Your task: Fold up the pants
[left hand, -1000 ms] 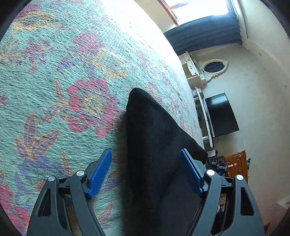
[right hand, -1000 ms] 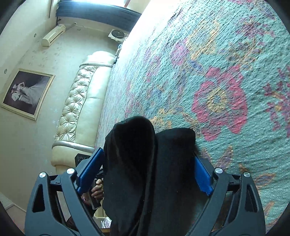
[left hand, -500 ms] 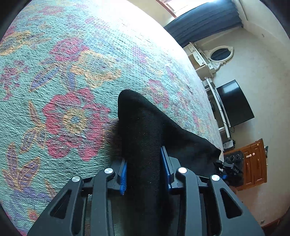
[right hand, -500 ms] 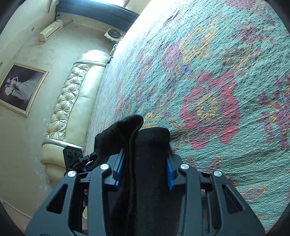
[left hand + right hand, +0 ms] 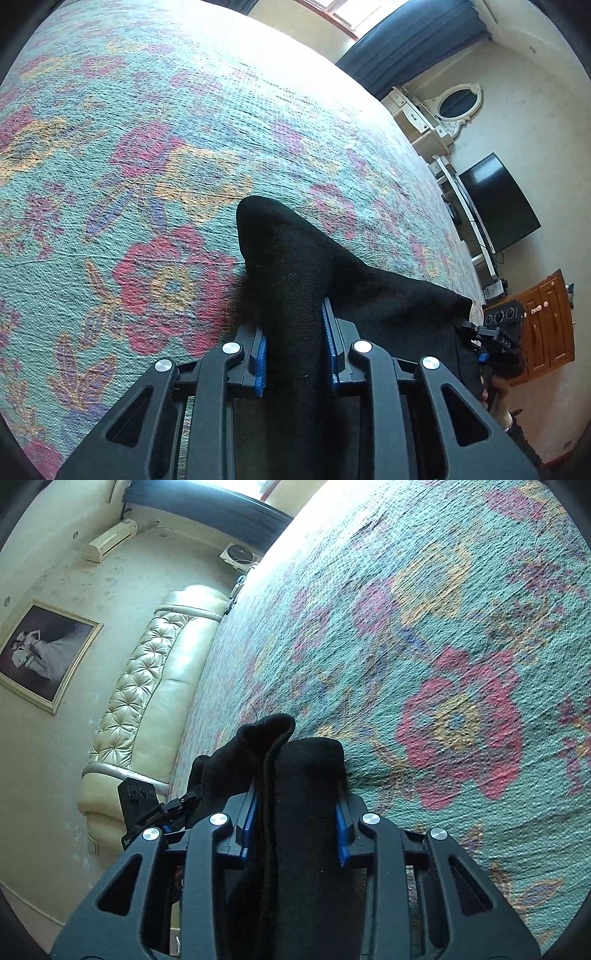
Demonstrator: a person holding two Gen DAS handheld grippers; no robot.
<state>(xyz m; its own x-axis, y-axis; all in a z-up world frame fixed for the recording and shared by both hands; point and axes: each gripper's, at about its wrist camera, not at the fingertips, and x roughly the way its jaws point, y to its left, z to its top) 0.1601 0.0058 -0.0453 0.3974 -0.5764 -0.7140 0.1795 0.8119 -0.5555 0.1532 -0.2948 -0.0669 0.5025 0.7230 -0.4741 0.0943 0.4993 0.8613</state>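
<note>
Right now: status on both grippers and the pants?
Left gripper and right gripper just closed, each clamped on black pants. Pants bunched on floral bedspread. Nothing in the way.

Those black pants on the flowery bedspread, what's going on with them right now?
A person holds a claw in each hand. The left claw and the right claw have just been closing and now each pinch a bunched edge of the black pants, over the floral bedspread. No fold is laid yet.

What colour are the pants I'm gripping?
Plain black pants, clearest in the left wrist view.
</note>
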